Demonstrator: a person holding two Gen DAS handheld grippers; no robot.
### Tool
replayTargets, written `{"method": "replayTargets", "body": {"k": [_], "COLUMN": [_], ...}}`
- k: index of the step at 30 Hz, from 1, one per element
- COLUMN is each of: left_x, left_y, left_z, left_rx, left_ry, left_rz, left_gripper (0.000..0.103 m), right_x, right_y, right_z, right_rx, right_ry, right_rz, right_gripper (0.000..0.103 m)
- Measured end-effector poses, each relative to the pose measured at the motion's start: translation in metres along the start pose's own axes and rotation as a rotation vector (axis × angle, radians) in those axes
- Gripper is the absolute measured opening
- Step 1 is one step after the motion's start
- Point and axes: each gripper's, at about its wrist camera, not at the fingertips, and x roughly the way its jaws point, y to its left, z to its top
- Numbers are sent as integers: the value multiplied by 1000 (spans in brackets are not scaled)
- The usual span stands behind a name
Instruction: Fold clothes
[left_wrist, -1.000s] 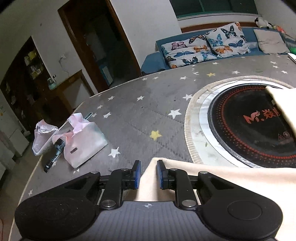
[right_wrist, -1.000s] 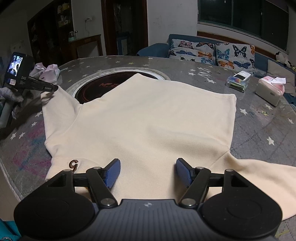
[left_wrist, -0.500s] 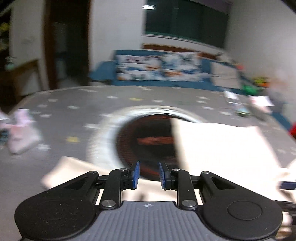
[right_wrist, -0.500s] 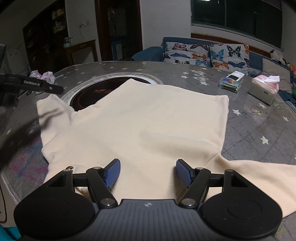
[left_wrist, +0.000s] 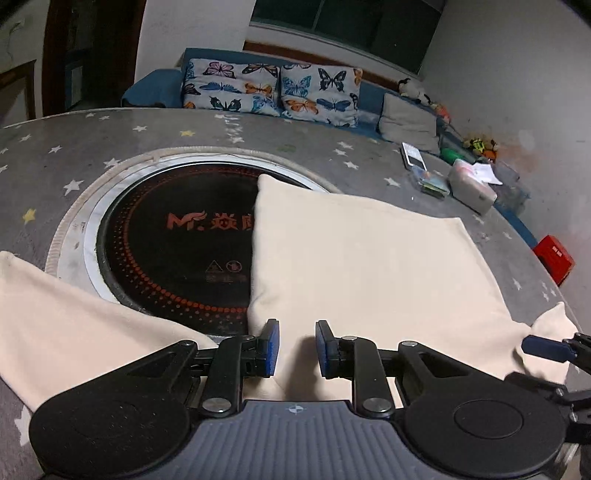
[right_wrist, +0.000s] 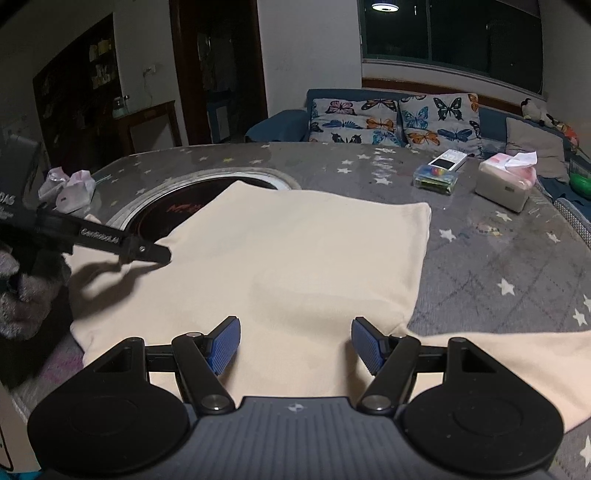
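Observation:
A cream sweatshirt (left_wrist: 369, 258) lies flat on the grey star-patterned table, also in the right wrist view (right_wrist: 295, 258). My left gripper (left_wrist: 295, 349) is over its near left shoulder area, jaws narrowly apart with fabric bunched between them; it shows from the side in the right wrist view (right_wrist: 155, 253). The left sleeve (left_wrist: 74, 325) lies spread to the left. My right gripper (right_wrist: 295, 343) is wide open, hovering over the garment's near edge, holding nothing. The right sleeve (right_wrist: 517, 354) runs off to the right.
A round black induction hob (left_wrist: 173, 240) is set in the table, partly under the sweatshirt. A tissue box (right_wrist: 504, 184) and a small clear box (right_wrist: 436, 177) stand at the far right. Pink bags (right_wrist: 70, 188) lie at the far left. A sofa stands behind.
My left gripper has swung from the left sleeve end to the shoulder area, now pointing along the garment's body. My right gripper has barely moved and stays open.

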Motion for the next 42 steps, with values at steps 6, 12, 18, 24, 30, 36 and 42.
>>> {"method": "replayTargets", "body": {"k": [6, 12, 18, 24, 30, 36, 42], "left_x": [0, 1, 1, 1, -5, -21, -30], "left_y": [-2, -4, -4, -7, -19, -45, -82], "left_z": [0, -1, -1, -2, -4, -12, -26], "left_rx": [9, 15, 17, 38, 68, 140, 212], "left_ry": [-5, -10, -11, -16, -29, -51, -49], "left_rz": [7, 15, 20, 31, 42, 5, -67], "left_gripper": [24, 24, 24, 24, 29, 35, 42], "right_x": [17, 7, 16, 19, -9, -32, -56], "right_y": [-14, -16, -18, -28, -40, -75, -117], "right_z": [0, 0, 10, 4, 1, -17, -44], "right_rx": [51, 37, 48, 86, 110, 201, 313], "right_ry": [27, 16, -1, 15, -32, -37, -43], "right_rz": [-39, -39, -43, -56, -109, -224, -369], "right_gripper": [66, 66, 66, 64, 64, 64, 64]}}
